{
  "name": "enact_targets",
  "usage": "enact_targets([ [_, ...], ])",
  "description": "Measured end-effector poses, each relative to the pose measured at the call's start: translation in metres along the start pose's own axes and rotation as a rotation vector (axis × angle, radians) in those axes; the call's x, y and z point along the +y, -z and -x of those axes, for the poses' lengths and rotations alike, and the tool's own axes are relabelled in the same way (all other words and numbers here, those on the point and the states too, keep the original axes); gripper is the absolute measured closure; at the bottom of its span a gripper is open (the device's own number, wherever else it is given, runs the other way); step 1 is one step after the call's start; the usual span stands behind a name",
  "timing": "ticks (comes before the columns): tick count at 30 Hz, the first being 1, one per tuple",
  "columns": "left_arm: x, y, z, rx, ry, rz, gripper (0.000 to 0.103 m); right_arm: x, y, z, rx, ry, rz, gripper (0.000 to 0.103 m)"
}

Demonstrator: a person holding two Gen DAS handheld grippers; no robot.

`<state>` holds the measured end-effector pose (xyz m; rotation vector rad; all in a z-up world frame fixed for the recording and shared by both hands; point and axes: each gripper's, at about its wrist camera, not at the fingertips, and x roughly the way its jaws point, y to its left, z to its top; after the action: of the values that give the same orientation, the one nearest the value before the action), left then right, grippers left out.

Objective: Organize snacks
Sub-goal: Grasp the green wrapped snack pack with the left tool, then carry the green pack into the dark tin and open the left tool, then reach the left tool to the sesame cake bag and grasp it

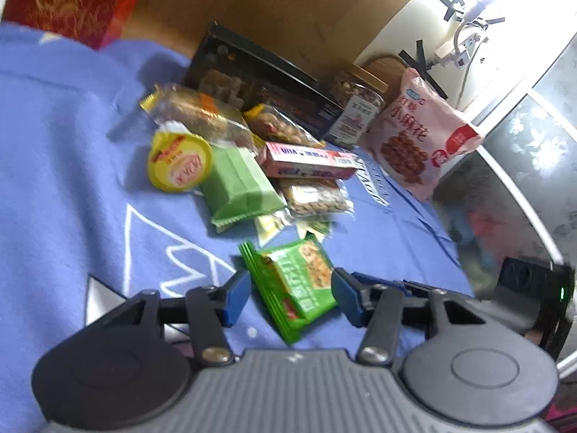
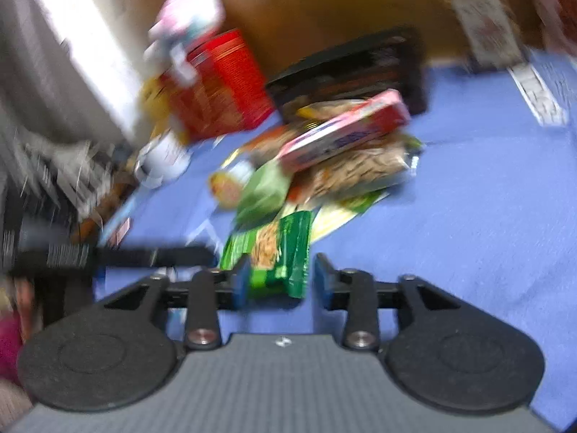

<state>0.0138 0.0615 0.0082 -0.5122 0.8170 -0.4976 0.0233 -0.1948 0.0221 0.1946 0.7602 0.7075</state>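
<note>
A pile of snacks lies on a blue cloth (image 1: 65,166). A green snack packet (image 1: 294,287) lies nearest, between the open fingers of my left gripper (image 1: 290,297), not pinched. The same packet (image 2: 274,252) lies between the open fingers of my right gripper (image 2: 281,278); this view is blurred. Behind it are a pale green packet (image 1: 239,184), a yellow-lidded cup (image 1: 178,162), a pink box (image 1: 306,160) and clear-wrapped biscuits (image 1: 313,195).
A black tray (image 1: 259,83) stands at the back against a wooden wall, with a jar (image 1: 355,108) and a pink bag (image 1: 418,137) to its right. A red box (image 2: 220,83) stands at the left. Grey furniture (image 1: 523,187) edges the cloth on the right.
</note>
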Motion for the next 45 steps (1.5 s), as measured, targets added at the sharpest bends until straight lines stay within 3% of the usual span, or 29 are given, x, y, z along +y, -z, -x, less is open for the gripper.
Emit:
enact_targets([
  [7,-0.002,-0.003,-0.013,0.053,0.017,0.031,0.053,0.014,0.007,-0.007,0.046,0.045,0.285,0.046],
  [10,-0.007,-0.005,-0.021,0.053,-0.002,-0.005,0.065,0.023,0.016,-0.020,0.035,0.065,0.436,0.047],
  [12,-0.009,-0.006,-0.022,0.048,-0.028,-0.015,0.071,0.032,0.017,-0.026,0.029,0.087,0.482,0.052],
  [14,-0.010,-0.010,-0.018,0.045,-0.035,-0.020,0.072,0.032,0.012,-0.028,0.024,0.085,0.460,0.058],
  [19,-0.030,-0.038,0.001,-0.027,-0.023,-0.122,0.072,0.033,-0.010,-0.018,-0.071,0.064,0.419,0.059],
  [23,-0.045,-0.092,-0.003,-0.106,-0.035,-0.211,0.072,0.030,-0.051,-0.026,-0.152,0.102,0.470,0.059],
  [26,-0.048,-0.142,-0.025,-0.162,-0.064,-0.250,0.071,0.017,-0.101,-0.045,-0.205,0.129,0.450,0.059],
  [28,-0.042,-0.174,-0.047,-0.170,-0.082,-0.242,0.071,0.002,-0.137,-0.062,-0.198,0.138,0.408,0.059],
  [32,-0.023,-0.215,-0.091,-0.119,-0.113,-0.191,0.070,-0.032,-0.190,-0.107,-0.098,0.157,0.285,0.058],
  [34,-0.015,-0.222,-0.105,-0.091,-0.119,-0.175,0.069,-0.038,-0.199,-0.124,-0.061,0.183,0.285,0.056],
  [36,-0.010,-0.222,-0.114,-0.061,-0.132,-0.171,0.068,-0.037,-0.202,-0.130,-0.063,0.187,0.282,0.044],
  [39,-0.008,-0.217,-0.114,-0.061,-0.146,-0.190,0.066,-0.033,-0.202,-0.128,-0.086,0.206,0.296,0.042],
  [45,0.008,-0.195,-0.052,-0.152,-0.108,-0.176,0.061,-0.019,-0.165,-0.084,-0.175,0.202,0.342,0.042],
])
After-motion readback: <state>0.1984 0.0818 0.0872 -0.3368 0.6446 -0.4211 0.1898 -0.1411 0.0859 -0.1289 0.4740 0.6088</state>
